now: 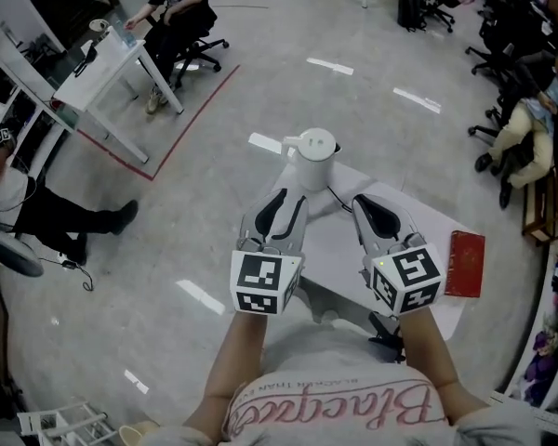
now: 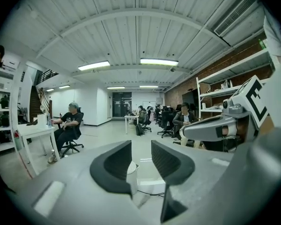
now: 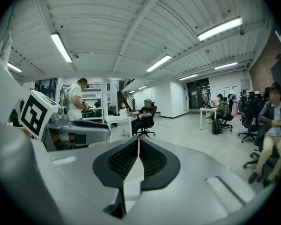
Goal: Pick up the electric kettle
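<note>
Hovering just short of kettle (image 1: 312, 156) at far table (image 1: 339, 242) edge: left tongs (image 2: 140, 161) apart, right tongs (image 3: 138, 158) together.

Open-plan office, swivel chairs (image 1: 203, 52), white desks (image 1: 98, 74), ceiling strip lights (image 2: 159, 62), wall shelving (image 2: 229, 91)

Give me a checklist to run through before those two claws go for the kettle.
1. Kettle upright on the table: ok.
2. Left gripper open: ok, jaws apart.
3. Right gripper open: not ok, jaws together, nothing between them.
4. Kettle lined up with left gripper: ok, it shows between the jaws, not touched.
5. Cord free to lift: cannot tell.
6. Red box out of the way: ok, at the table's right edge.
</note>
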